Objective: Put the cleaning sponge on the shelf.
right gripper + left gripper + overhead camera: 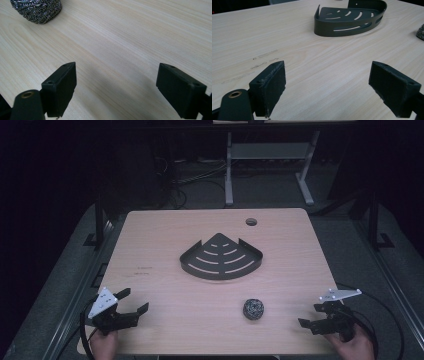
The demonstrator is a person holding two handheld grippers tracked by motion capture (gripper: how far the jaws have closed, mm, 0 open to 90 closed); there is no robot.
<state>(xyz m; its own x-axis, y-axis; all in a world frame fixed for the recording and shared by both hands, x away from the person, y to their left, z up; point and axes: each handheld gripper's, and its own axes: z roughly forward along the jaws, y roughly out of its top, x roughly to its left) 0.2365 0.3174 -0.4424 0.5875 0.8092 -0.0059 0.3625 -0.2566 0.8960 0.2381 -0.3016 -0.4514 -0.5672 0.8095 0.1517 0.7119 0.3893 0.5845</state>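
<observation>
Pale wood-grain tabletop (165, 285) bearing two things. Near its middle lies a dark metal corner caddy (221, 257), fan-shaped, with curved slots in its floor and a low rim. Nearer the person, right of centre, rests a steel-wool scourer (253, 309), a rounded ball of grey wire, apart from the caddy. Left gripper (134, 301), at the near left corner: jaws spread wide, nothing between them, pointing toward the caddy. Right gripper (309, 316), at the near right edge: jaws likewise wide apart and empty, pointing toward the scourer, which lies near but untouched.
</observation>
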